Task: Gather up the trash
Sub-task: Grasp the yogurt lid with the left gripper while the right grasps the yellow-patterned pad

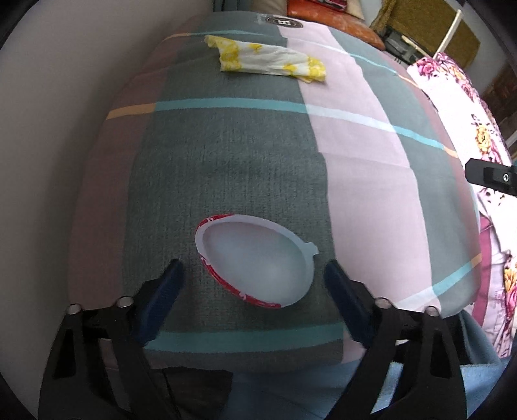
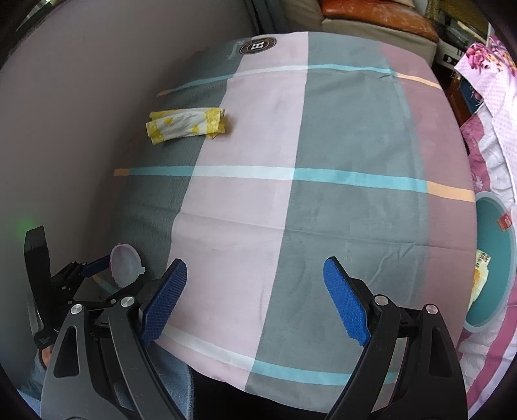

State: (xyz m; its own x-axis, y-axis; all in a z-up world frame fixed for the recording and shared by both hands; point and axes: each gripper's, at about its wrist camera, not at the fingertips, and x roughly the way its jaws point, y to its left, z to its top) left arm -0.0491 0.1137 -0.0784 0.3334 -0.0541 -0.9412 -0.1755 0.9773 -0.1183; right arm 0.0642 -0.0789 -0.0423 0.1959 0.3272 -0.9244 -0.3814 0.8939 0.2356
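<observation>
An empty white plastic cup with a red printed wall [image 1: 258,261] lies on its side on the plaid cloth, between the spread fingers of my open left gripper [image 1: 253,274], untouched. It also shows small in the right wrist view [image 2: 125,264]. A crumpled yellow-and-white wrapper [image 1: 268,59] lies at the far side; it shows in the right wrist view [image 2: 185,124] too. My right gripper [image 2: 255,274] is open and empty over the cloth's near edge. A teal bin [image 2: 494,258] with some trash inside stands at the right.
The plaid cloth [image 2: 290,194] covers a raised surface next to a wall on the left. Floral pink bedding [image 1: 468,122] lies to the right. An orange cushion [image 2: 378,16] and shelves are beyond the far edge.
</observation>
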